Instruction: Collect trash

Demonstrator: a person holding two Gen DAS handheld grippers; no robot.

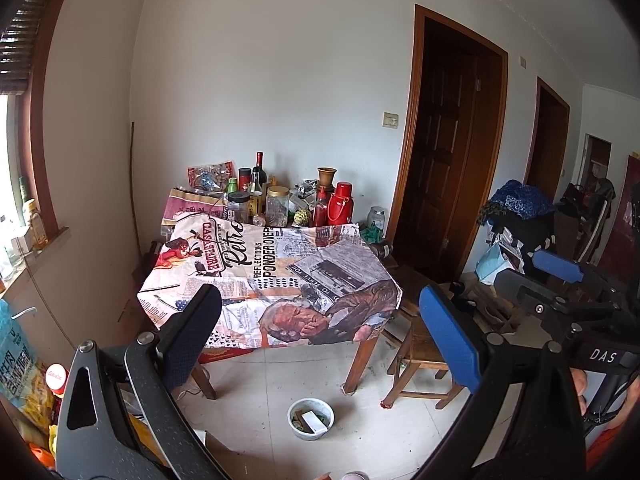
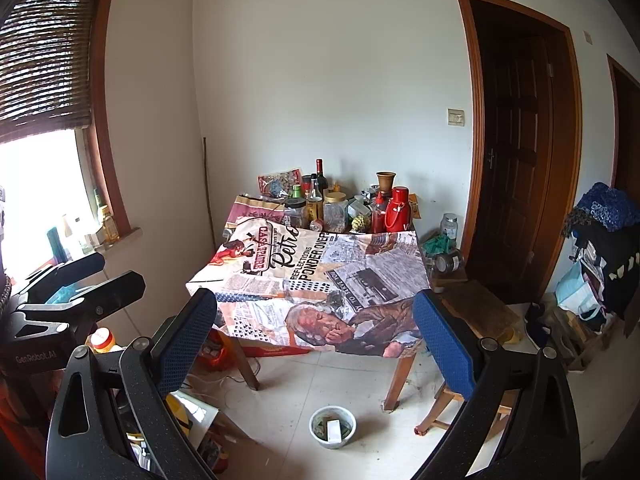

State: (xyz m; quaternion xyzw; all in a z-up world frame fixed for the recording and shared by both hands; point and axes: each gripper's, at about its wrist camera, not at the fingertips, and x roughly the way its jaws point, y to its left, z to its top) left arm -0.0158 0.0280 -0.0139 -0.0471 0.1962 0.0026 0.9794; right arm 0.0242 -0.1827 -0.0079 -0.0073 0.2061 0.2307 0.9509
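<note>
Both your left gripper [image 1: 320, 336] and right gripper [image 2: 316, 332] have jaws wide apart, empty, held well back from the newsprint-cloth-covered wooden desk [image 2: 320, 280]; looks like approach step, so next drop toward the white round trash bowl [image 2: 333, 426] on the floor.

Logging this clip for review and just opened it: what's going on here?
A person holds a two-finger gripper in each hand, facing a table draped in a newspaper-print cloth. The left gripper and right gripper are both open and empty, raised in front of the table. Bottles and jars crowd the table's far edge. On the floor in front stands a small white bucket already holding some scraps. Nothing is being picked up yet.
</note>
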